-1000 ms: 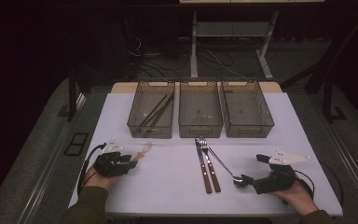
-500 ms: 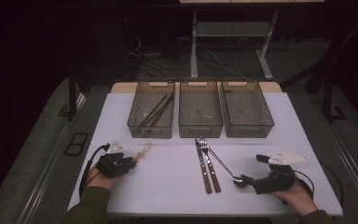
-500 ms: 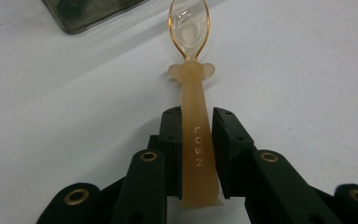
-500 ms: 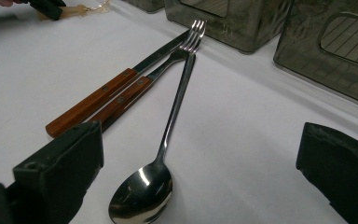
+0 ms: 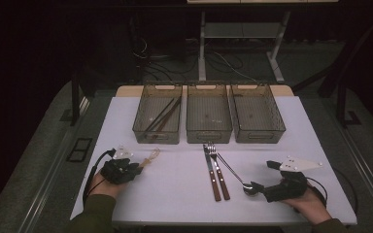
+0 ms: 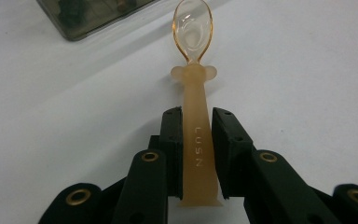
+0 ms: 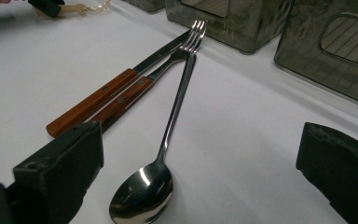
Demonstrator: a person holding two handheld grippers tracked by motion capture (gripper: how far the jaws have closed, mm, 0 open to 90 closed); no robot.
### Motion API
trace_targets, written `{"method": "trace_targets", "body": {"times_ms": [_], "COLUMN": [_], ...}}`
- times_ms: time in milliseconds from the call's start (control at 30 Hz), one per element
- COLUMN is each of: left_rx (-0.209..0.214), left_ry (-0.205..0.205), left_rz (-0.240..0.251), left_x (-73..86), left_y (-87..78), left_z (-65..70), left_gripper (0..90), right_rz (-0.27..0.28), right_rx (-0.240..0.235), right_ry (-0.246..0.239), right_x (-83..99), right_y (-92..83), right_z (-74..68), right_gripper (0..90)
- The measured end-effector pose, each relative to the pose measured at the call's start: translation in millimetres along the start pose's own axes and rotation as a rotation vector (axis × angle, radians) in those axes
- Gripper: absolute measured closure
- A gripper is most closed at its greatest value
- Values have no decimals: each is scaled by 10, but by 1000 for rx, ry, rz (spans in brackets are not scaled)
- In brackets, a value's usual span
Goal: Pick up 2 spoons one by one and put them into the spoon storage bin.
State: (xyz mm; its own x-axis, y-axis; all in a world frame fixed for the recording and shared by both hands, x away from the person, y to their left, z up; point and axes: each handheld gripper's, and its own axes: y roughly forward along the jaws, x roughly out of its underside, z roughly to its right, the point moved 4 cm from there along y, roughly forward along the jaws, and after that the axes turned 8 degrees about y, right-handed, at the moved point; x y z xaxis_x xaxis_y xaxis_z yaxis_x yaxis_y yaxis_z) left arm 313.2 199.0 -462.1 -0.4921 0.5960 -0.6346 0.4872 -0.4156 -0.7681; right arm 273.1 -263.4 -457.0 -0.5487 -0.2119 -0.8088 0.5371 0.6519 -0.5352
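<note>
Left tool (image 6: 198,154): jaws just closing, now clamped on amber spoon (image 6: 195,84) handle, bowl at twelve o'clock.
Right tool (image 7: 200,163): gaping wide, steel spoon (image 7: 142,193) between, untouched.

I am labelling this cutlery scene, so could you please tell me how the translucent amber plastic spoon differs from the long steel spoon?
The translucent amber plastic spoon is short and broad-handled; the long steel spoon is slender and mirror-bright. The left gripper clamps the plastic one; the steel one lies between the right gripper's open jaws. Both rest on the white table.
</note>
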Motion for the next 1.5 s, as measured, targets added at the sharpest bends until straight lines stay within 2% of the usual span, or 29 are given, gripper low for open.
{"method": "trace_targets", "body": {"times_ms": [67,267,400,667,867,1067,1500], "left_rx": [-2,6,26,50,91,109,158], "left_ry": [-6,9,-4,17,18,49,83], "left_rz": [15,16,35,52,80,89,126], "left_x": [-17,-35,-44,-114,-159,-215,-358], "left_y": [-8,-30,-38,-43,-57,-75,-80], "left_z": [9,27,39,114,186,250,399], "left_gripper": [741,740,740,740,740,740,740], "right_rz": [0,-1,0,-2,-2,-1,-20], "right_rx": [0,0,-1,1,1,0,-15], "right_ry": [0,2,0,0,0,-2,-9], "right_x": [0,2,1,1,2,1,6], "right_y": [1,-1,-2,1,1,4,77], "right_z": [0,2,2,6,3,4,-25], "right_gripper": [8,8,8,8,8,8,8]}}
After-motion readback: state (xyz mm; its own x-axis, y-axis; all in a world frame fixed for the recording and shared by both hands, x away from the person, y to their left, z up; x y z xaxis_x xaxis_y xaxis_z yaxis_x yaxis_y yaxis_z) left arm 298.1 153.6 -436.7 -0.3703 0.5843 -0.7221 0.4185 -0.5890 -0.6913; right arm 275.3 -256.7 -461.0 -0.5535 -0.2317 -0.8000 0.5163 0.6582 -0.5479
